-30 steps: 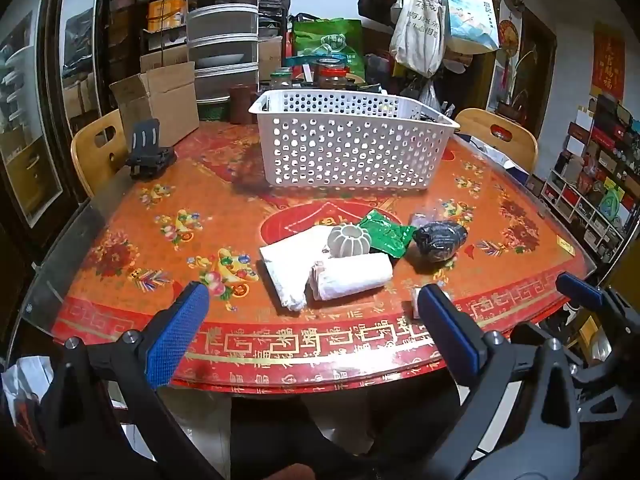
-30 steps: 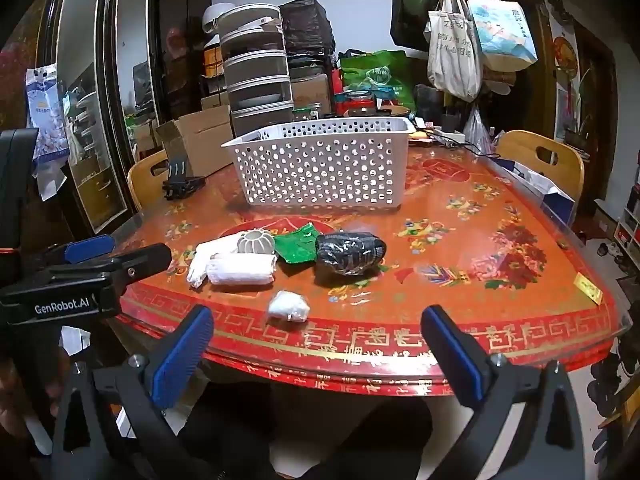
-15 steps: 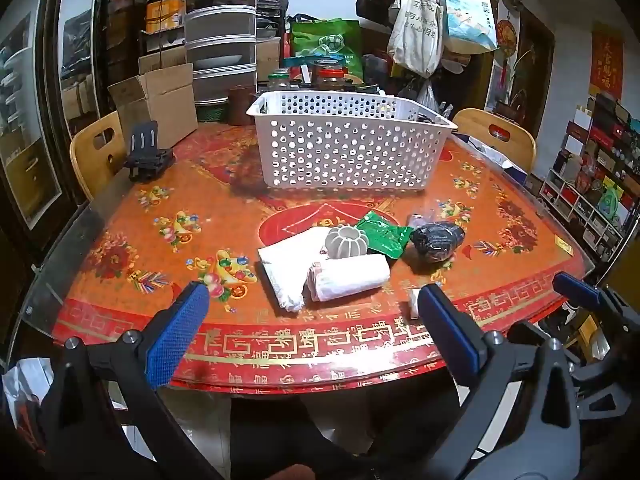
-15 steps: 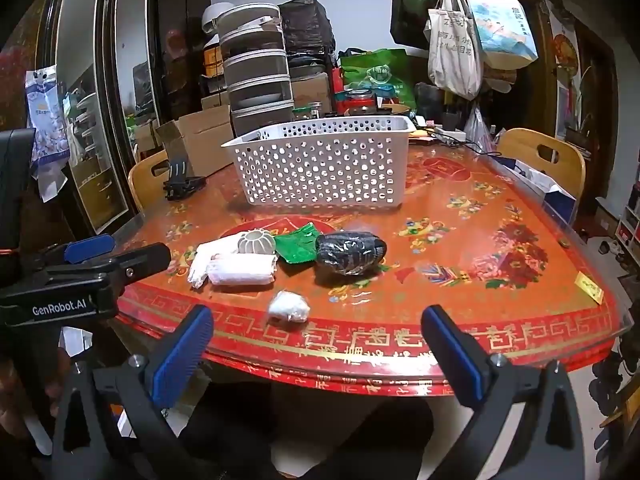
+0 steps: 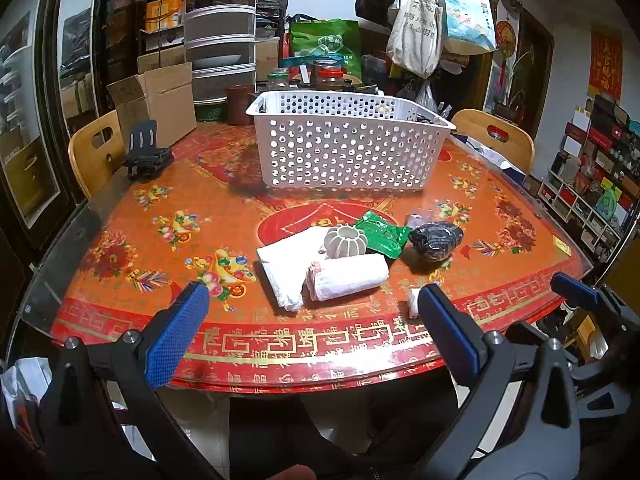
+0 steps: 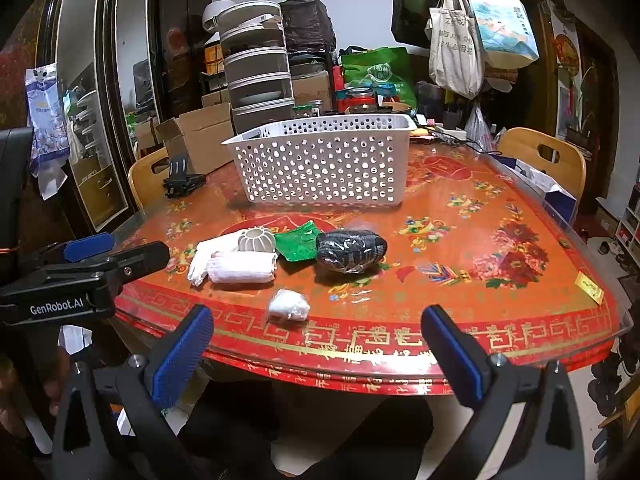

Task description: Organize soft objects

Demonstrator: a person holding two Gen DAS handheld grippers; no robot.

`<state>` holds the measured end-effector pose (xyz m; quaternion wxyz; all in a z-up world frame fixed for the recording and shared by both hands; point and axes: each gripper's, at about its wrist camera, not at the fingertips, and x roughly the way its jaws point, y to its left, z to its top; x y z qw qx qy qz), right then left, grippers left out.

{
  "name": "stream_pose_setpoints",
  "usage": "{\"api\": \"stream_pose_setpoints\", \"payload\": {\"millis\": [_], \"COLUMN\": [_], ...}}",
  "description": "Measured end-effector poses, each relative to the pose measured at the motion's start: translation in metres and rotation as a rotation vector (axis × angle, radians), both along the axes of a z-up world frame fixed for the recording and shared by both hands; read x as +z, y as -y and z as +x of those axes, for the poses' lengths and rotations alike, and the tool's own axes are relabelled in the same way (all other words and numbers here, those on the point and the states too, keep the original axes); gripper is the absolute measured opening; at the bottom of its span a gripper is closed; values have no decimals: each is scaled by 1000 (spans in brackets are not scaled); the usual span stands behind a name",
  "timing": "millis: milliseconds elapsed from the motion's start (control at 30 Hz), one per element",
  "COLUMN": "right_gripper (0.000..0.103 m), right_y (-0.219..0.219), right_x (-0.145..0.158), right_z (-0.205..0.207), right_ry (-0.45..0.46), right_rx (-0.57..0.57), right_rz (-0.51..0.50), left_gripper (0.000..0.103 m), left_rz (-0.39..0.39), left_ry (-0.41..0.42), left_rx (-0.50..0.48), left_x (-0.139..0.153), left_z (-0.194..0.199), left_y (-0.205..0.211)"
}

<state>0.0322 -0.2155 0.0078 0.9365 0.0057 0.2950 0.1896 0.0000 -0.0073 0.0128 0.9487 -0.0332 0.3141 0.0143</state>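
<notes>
Both claws hang spread wide and empty off the near tabletop (image 5: 120,216) edge: left claw (image 5: 312,332), right claw (image 6: 316,350). Just beyond, a rolled white towel (image 5: 348,278) lies long axis left-right, touching a folded white cloth (image 5: 286,266). A white perforated basket (image 5: 348,148) stands farther back.

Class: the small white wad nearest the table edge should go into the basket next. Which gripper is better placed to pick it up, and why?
Probably the right gripper: it is open, and the small white wad lies almost between its fingers. From the left gripper, the wad sits off by one fingertip.
</notes>
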Motion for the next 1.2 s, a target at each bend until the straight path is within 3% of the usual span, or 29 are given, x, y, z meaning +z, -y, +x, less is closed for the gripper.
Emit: {"api": "stream_pose_setpoints", "payload": {"millis": [1200], "right_gripper": [103], "right_y": [-1], "right_x": [-1], "right_z": [1], "right_ry": [-3], "right_rx": [4], "right_rz": [0], "left_gripper": [103], "left_rz": [-9], "left_ry": [2], "left_rx": [-6], "left_x": [3], "left_z": [-1], "left_y": [-2]}}
